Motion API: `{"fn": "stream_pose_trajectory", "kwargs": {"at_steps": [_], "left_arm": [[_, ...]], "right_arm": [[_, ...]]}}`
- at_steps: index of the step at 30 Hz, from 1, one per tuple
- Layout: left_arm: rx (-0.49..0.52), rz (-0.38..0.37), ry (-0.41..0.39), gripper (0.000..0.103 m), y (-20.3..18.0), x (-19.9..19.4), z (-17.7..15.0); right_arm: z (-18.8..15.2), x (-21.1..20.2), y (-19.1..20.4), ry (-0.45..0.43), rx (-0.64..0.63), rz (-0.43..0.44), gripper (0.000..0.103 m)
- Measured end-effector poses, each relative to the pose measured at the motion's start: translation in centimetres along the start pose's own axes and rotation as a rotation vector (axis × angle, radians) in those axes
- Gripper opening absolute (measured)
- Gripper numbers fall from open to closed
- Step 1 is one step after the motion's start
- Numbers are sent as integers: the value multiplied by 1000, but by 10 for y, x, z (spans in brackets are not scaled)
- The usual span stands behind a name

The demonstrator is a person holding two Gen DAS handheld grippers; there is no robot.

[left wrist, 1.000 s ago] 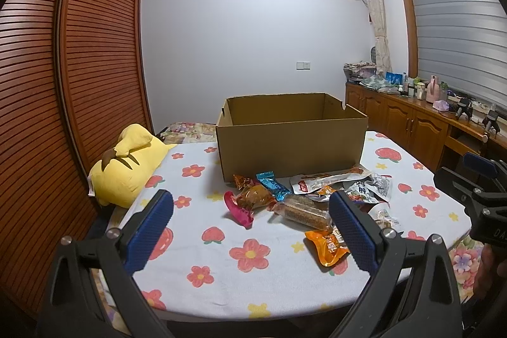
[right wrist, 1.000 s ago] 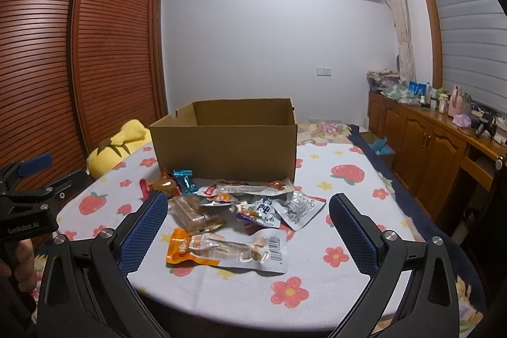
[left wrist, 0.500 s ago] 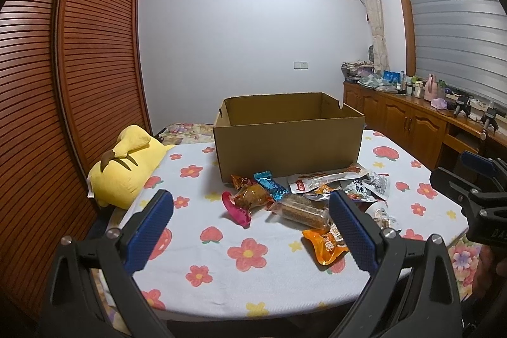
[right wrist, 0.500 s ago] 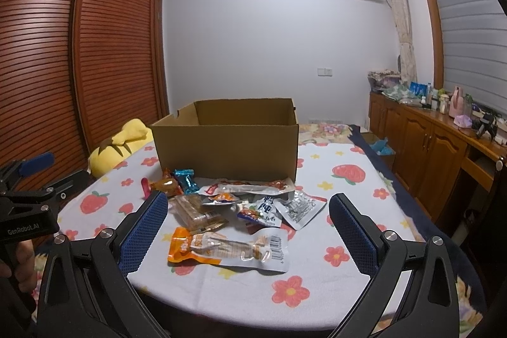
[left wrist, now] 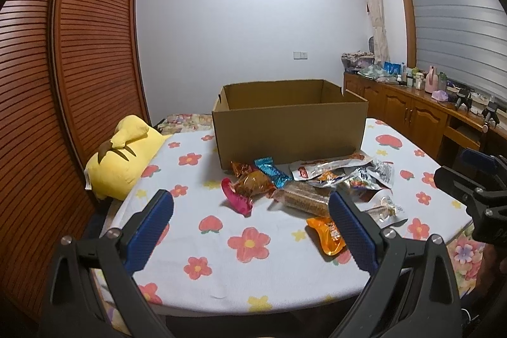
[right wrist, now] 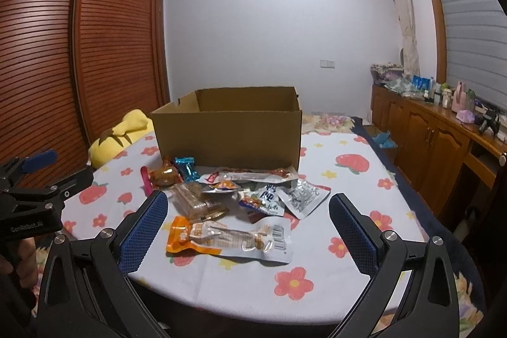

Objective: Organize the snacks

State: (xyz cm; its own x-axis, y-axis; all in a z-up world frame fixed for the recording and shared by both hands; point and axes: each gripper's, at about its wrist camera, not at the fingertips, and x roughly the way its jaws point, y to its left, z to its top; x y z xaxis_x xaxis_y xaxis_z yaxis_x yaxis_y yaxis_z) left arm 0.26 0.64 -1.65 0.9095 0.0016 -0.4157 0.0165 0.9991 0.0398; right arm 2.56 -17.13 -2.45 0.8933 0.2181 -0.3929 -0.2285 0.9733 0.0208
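Note:
An open cardboard box [left wrist: 288, 132] [right wrist: 229, 137] stands at the back of a table with a flowered cloth [left wrist: 221, 268]. In front of it lies a heap of snack packets: an orange-and-clear packet [right wrist: 226, 238] [left wrist: 328, 235], a clear biscuit pack [left wrist: 301, 198] [right wrist: 198, 201], a blue candy [left wrist: 272, 171] [right wrist: 187, 168], a pink-ended brown packet [left wrist: 245, 187], and silver pouches [right wrist: 302, 195]. My left gripper [left wrist: 252, 227] is open and empty, above the table's near edge, short of the heap. My right gripper [right wrist: 247, 227] is open and empty, framing the orange packet from the near side.
A yellow plush toy [left wrist: 123, 154] lies at the table's left edge beside a slatted wooden wardrobe [left wrist: 63, 84]. A wooden sideboard [right wrist: 437, 141] with bottles runs along the right wall. The other gripper shows at each view's side [left wrist: 469, 189] [right wrist: 35, 192].
Both views have shifted only slightly; the box and snacks sit a touch lower and closer in the frame. Both grippers stay open and nothing on the table has moved.

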Motion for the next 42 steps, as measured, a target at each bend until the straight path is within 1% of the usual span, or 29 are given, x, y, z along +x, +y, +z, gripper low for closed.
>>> {"fn": "stream_pose_trajectory", "kwargs": {"at_steps": [6, 10, 13, 17, 21, 24, 27, 28, 30, 32, 33, 35, 39, 42], "left_arm": [[-13, -20, 34, 99, 8, 16, -8], [-16, -28, 50, 99, 15, 28, -11], [-4, -26, 62, 99, 17, 39, -12], [6, -43, 98, 99, 22, 57, -14], [1, -62, 133, 99, 27, 75, -14], [5, -73, 150, 99, 30, 86, -12], [31, -85, 164, 97, 30, 100, -5], [40, -92, 169, 95, 30, 103, -3], [62, -115, 187, 94, 29, 113, 3], [95, -140, 204, 89, 25, 124, 10], [105, -153, 211, 89, 24, 129, 12], [120, -177, 231, 89, 22, 140, 16], [137, -203, 269, 87, 19, 165, 22], [158, -208, 300, 87, 14, 183, 21]], "right_arm": [[-6, 12, 0, 22, -36, 8, 103], [-9, 25, -2, 46, -64, 32, 103], [-10, 34, -4, 71, -85, 46, 100], [-12, 49, -9, 119, -105, 75, 97], [-14, 64, -14, 184, -116, 132, 96], [-14, 74, -15, 220, -139, 151, 96], [-13, 82, -15, 246, -151, 169, 96], [-12, 84, -15, 252, -157, 177, 96], [-10, 88, -14, 262, -169, 195, 96], [-10, 93, -12, 280, -186, 221, 93], [-9, 95, -11, 291, -196, 238, 90], [-10, 101, -9, 316, -214, 274, 89], [-10, 115, -6, 369, -238, 322, 88], [-11, 122, -3, 404, -265, 335, 88]]}}
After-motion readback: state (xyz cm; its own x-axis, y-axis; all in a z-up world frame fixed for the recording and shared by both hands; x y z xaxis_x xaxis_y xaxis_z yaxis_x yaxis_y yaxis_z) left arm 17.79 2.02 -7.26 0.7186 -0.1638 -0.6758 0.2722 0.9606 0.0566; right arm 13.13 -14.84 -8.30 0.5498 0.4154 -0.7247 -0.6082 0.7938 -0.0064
